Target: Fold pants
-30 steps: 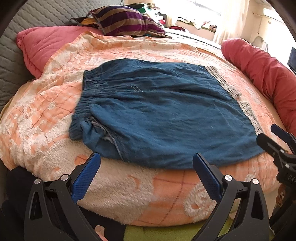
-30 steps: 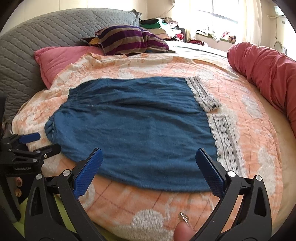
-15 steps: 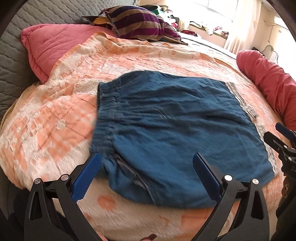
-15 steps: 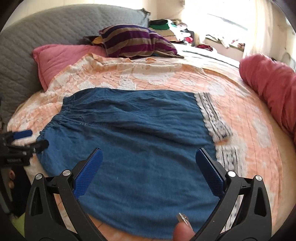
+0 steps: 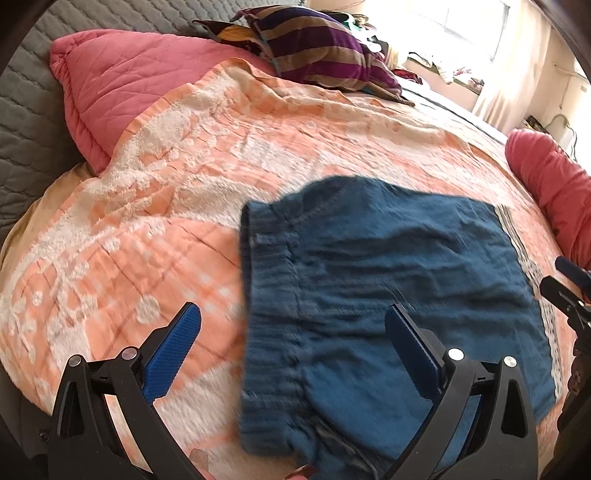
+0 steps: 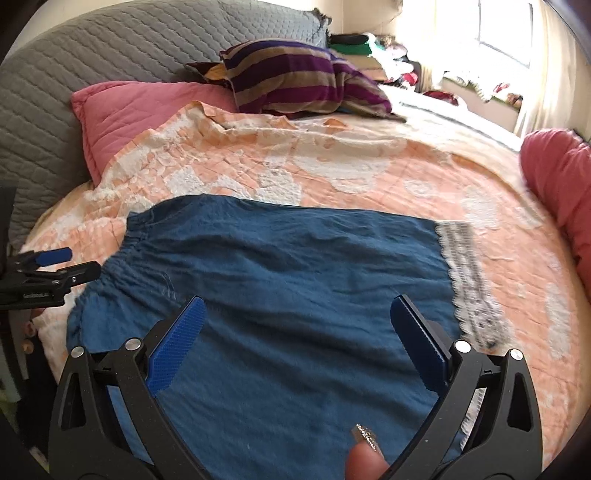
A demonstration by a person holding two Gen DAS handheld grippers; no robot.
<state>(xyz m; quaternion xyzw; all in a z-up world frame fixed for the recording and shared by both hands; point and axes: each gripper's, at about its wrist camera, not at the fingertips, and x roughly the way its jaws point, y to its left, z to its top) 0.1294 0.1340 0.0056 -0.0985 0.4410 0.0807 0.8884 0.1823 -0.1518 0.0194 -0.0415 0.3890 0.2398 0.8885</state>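
Tongs (image 5: 293,332) (image 6: 297,328) hover splayed above pants (image 6: 288,295).

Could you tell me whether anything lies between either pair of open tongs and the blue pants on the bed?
Nothing visible does. The left tongs hang open over the waistband end of the pants, and the right tongs hang open above the pants' middle. Only the bare orange blanket surrounds them.

A home bedroom: bed across the frame under an orange-and-white bedspread (image 6: 332,162), grey quilted headboard (image 6: 92,74) upper left, pink pillow (image 6: 125,110) and striped cushion (image 6: 295,81) at top, red bolster (image 6: 557,173) at right, sunlit curtained window (image 6: 509,29) with piled clothes upper right.
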